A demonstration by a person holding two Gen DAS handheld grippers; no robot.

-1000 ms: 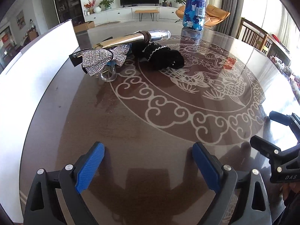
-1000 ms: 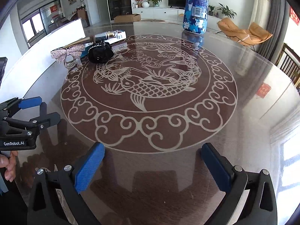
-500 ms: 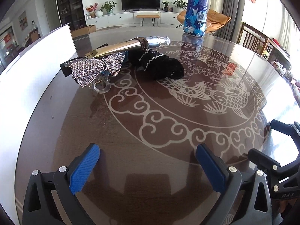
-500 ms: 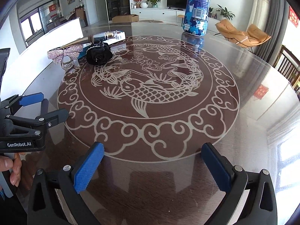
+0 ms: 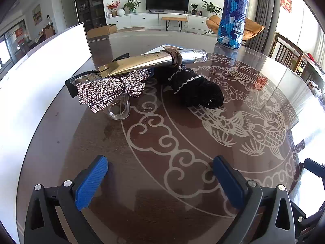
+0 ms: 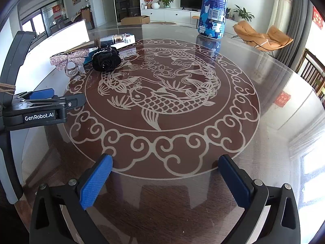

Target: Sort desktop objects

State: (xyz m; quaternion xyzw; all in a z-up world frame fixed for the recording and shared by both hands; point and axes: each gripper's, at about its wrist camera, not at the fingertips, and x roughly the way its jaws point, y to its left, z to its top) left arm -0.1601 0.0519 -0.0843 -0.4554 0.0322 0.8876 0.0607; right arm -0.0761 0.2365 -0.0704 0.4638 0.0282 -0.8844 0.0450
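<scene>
Left wrist: both tongs (image 5: 160, 172) (image 6: 165, 174) gape empty; gold tube (image 5: 140, 63) overlies rhinestone bow (image 5: 109, 90).

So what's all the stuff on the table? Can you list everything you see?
tube: one, gold and silver, a brown band around it, lying tilted across the top of the pile
sparkly bow clip: one, silver rhinestones on a clear clip, front of the pile
black scrunchie: one, black with silvery trim, right of the bow
bottle: one, blue and white camouflage, upright at the table's far side
flat box: one, white and blue, under the pile
white board: one, white, along the table's left edge
table: one, round, brown, glass-topped, with a fish pattern
left claw: one, black with blue pads, open, empty
right claw: one, black with blue pads, open, empty
</scene>
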